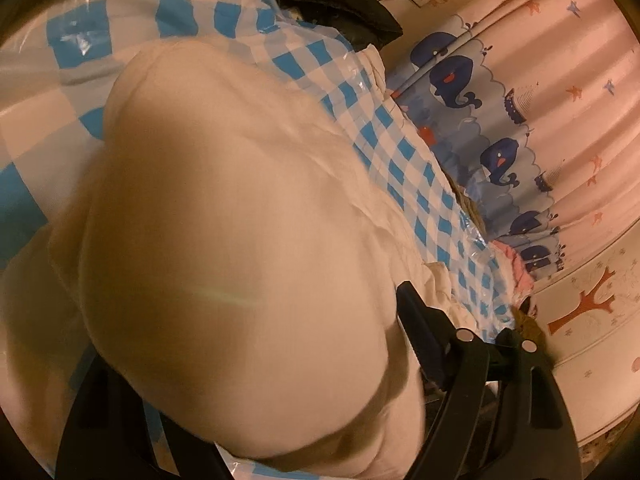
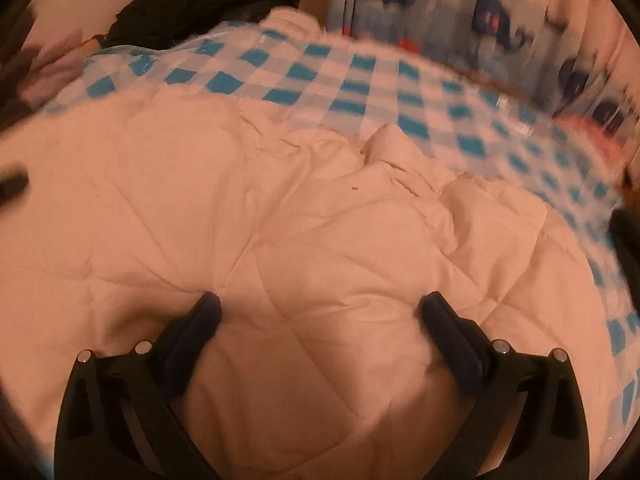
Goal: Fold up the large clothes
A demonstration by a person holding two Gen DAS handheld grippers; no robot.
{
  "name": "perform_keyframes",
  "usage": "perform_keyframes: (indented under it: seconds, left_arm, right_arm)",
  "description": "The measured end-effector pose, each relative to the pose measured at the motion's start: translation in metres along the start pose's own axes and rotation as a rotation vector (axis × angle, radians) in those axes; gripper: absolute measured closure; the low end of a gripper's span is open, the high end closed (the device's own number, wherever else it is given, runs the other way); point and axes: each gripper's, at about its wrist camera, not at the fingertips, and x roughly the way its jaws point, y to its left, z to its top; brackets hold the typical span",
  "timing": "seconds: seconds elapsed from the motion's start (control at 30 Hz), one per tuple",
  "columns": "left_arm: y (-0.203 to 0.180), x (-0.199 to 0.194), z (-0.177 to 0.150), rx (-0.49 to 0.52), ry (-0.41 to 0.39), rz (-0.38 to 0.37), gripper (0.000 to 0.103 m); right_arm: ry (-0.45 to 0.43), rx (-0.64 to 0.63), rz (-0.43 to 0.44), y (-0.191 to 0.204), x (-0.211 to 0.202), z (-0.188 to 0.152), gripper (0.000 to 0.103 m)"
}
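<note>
Cream quilt (image 2: 280, 220) on checked sheet (image 2: 360, 80), bulging between spread left claw (image 1: 256, 360), right claw (image 2: 320, 312) released, black garment (image 2: 208, 0) beyond.

Your left wrist view pressed close against the cream quilt (image 1: 224, 240), your right wrist view angled down over it, both sharing the blue checked sheet (image 2: 360, 80) beyond each claw

— What lies under it all?
— A blue-and-white checked cover (image 2: 360, 80), glossy like plastic, spread over the surface.
— And at the far end?
— A dark, crumpled heap of cloth (image 2: 208, 4), resting on the cover's far edge.
— Along the side?
— A curtain (image 1: 500, 128) with navy whales on pale blue, pink with small stars above. Beneath it, a bit of pink fabric (image 1: 516, 268).
</note>
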Motion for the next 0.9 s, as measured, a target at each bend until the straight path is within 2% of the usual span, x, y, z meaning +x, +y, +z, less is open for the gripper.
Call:
perform_keyframes:
  seconds: [0.07, 0.17, 0.23, 0.3, 0.37, 0.4, 0.43, 0.67, 0.73, 0.8, 0.9]
  left_arm:
    - [0.0, -0.001, 0.0, -0.005, -0.002, -0.002, 0.029]
    - [0.0, -0.002, 0.0, -0.005, -0.005, 0.006, 0.029]
    - [-0.001, -0.003, 0.0, -0.002, -0.008, 0.008, 0.029]
    - [-0.001, -0.003, -0.001, -0.001, -0.009, 0.011, 0.029]
    - [-0.002, -0.004, -0.001, 0.007, -0.011, 0.01, 0.029]
    - [-0.002, -0.004, -0.001, 0.01, -0.01, 0.008, 0.029]
    - [-0.004, -0.005, -0.002, 0.019, -0.014, 0.007, 0.029]
    - [-0.008, -0.009, -0.002, 0.028, -0.021, 0.012, 0.029]
    - [-0.007, -0.009, -0.003, 0.025, -0.022, 0.017, 0.029]
    - [-0.003, -0.008, -0.002, 0.019, -0.018, 0.018, 0.029]
    - [-0.002, -0.008, -0.001, 0.016, -0.017, 0.017, 0.029]
  right_arm:
    - [-0.116, -0.023, -0.05, 0.0, -0.02, 0.029, 0.006]
    - [-0.128, -0.034, -0.115, -0.003, -0.002, 0.076, 0.006]
    - [-0.081, -0.017, -0.167, -0.008, 0.031, 0.1, 0.006]
    - [-0.025, 0.006, -0.21, -0.015, 0.065, 0.109, 0.006]
    - [0.103, 0.021, -0.25, -0.022, 0.115, 0.098, 0.006]
    - [0.146, 0.022, -0.235, -0.022, 0.127, 0.088, 0.006]
    - [0.15, 0.03, -0.232, -0.022, 0.132, 0.084, 0.006]
    - [0.155, 0.037, -0.212, -0.026, 0.129, 0.085, 0.006]
    - [0.182, 0.057, -0.167, -0.03, 0.121, 0.09, 0.006]
    - [0.132, 0.091, -0.113, -0.032, 0.098, 0.088, 0.006]
    - [-0.006, 0.072, -0.05, -0.025, 0.028, 0.07, 0.006]
